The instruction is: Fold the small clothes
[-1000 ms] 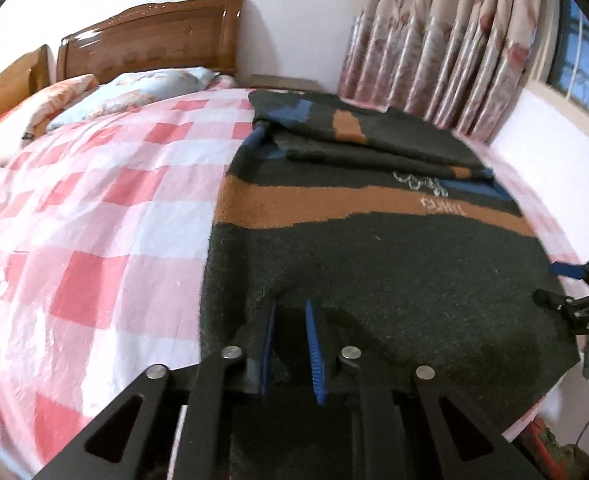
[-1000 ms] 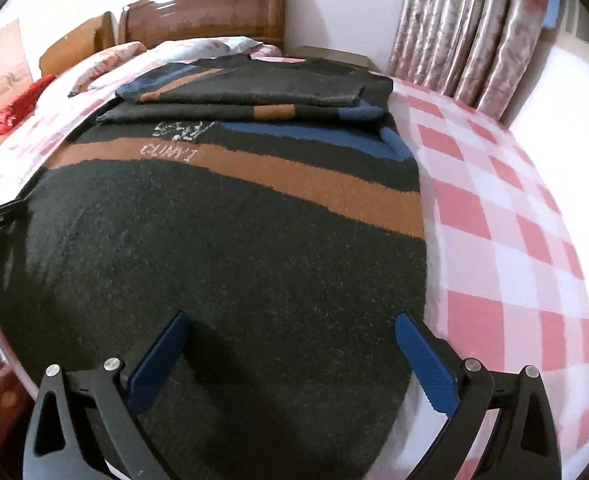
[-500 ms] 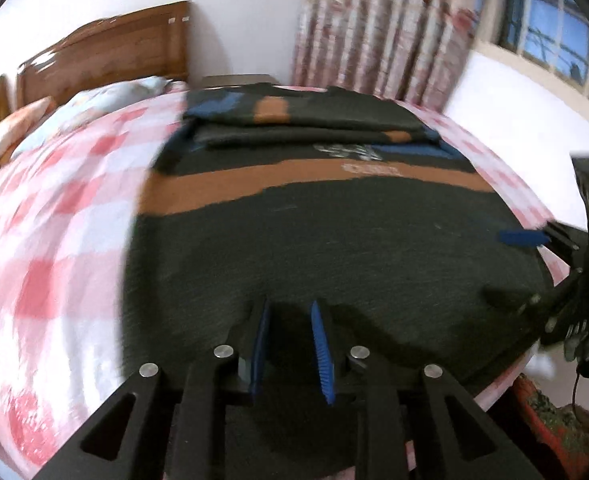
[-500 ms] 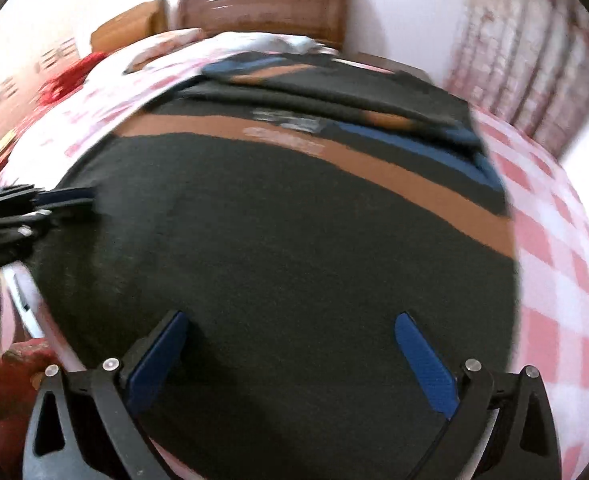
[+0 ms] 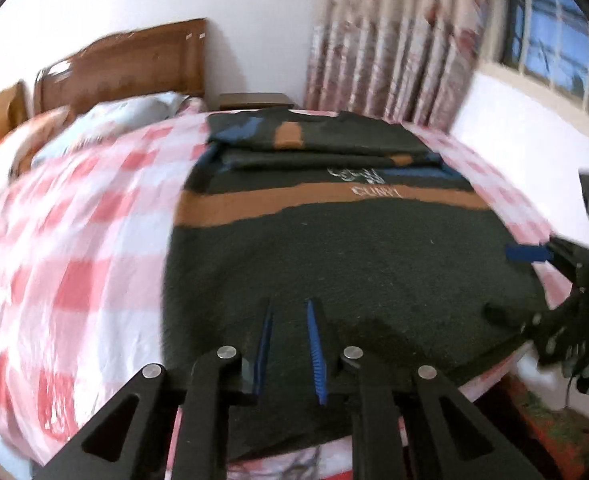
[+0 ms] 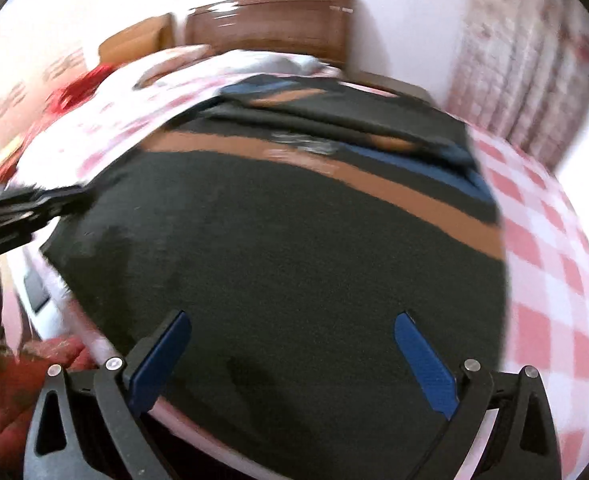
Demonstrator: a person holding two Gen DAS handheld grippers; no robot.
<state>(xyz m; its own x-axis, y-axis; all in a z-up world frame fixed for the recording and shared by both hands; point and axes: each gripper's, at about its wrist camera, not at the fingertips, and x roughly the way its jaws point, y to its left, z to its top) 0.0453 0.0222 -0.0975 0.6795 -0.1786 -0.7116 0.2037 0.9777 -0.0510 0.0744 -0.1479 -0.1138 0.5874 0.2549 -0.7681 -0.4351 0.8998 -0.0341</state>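
- Left gripper (image 5: 288, 316): blue pads drawn close together with only a narrow gap, low over the near hem of the sweater (image 5: 334, 264). Dark knit shows between them, but I cannot tell whether a fold is pinched or the pads merely rest over the cloth.
- Right gripper (image 6: 292, 334): jaws spread wide, nothing between them, hovering above the hem on the opposite side; in the left wrist view it shows at the sweater's right edge (image 5: 528, 254).
- Step in hand, as I judge it: take both hem corners to bring the lower half up toward the chest.
- To do it well: the right gripper should drop to the hem corner and close on the full thickness of the knit, both layers. Lift the two corners level and together, carry them toward the stripe, lay down without dragging.
- Risk: thick, slack knit; catching one layer only would let the back panel sag and skew the fold.
- Sweater: dark, near black, lying flat on the bed (image 5: 74, 248), hem at the near edge, close to overhanging.
- Farther: a tan band (image 5: 278, 206) crosses the chest with pale lettering; blue stripe beyond it.
- Farthest: the sleeves look folded across the top part, with tan and blue patches.
- Beyond: pillows, wooden headboard (image 5: 134, 64), curtain (image 5: 390, 52). Both views motion-blurred.
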